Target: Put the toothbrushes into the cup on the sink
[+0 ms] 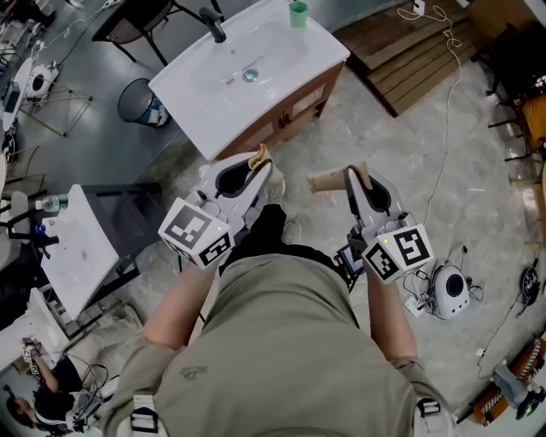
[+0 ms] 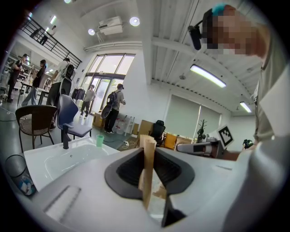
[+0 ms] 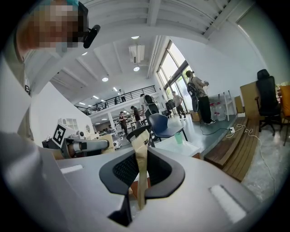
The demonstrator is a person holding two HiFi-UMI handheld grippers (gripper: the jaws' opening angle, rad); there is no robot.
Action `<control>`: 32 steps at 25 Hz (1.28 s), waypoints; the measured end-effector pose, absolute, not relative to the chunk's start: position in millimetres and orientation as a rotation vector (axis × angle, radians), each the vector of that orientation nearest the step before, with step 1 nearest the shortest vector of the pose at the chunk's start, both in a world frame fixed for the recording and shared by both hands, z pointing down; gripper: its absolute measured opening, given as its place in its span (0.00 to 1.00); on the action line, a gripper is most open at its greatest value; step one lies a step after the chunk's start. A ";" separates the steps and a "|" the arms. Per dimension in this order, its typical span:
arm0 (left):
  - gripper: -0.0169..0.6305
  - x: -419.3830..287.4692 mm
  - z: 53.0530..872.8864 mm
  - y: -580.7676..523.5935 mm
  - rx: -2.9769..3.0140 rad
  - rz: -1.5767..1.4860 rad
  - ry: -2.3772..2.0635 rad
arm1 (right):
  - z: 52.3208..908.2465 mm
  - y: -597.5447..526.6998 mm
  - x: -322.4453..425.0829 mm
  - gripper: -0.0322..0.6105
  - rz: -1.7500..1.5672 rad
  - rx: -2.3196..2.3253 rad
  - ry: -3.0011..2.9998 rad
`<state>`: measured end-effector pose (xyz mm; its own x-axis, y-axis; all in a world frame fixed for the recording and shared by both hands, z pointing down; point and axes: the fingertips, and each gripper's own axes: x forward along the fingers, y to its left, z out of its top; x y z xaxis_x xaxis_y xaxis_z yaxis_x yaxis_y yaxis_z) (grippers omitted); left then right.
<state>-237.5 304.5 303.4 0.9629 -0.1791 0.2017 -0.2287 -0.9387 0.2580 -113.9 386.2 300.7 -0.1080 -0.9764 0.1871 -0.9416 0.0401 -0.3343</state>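
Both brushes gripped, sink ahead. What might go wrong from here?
The cup stands at the sink's far corner by the edge; a nudge could knock it off. The left toothbrush and right toothbrush are thin and paper-wrapped; either may pivot or slip. The left gripper and right gripper could collide at one small cup.

Two brown paper-wrapped toothbrushes and a small green plastic cup
Each toothbrush is pinched between jaws; the cup stands upright on the white sink's far corner.
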 end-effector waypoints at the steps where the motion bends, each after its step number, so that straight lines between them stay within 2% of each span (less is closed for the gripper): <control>1: 0.12 -234.5 303.8 302.6 2.833 0.254 -0.298 | 301.4 384.9 -110.7 0.09 -0.581 -2.037 2.195; 16: 0.12 -196.1 320.6 248.5 2.813 0.258 -0.259 | 316.8 333.3 -77.2 0.09 -0.611 -2.061 2.175; 32: 0.12 -150.0 328.4 138.9 2.776 0.263 -0.189 | 325.5 219.3 -44.1 0.09 -0.667 -2.098 2.172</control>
<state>-150.0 138.9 328.4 0.9740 -0.0981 0.2043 -0.1620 -0.9317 0.3250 -44.1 219.3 325.5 -0.0791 -0.9630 0.2578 -0.9417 -0.0126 -0.3362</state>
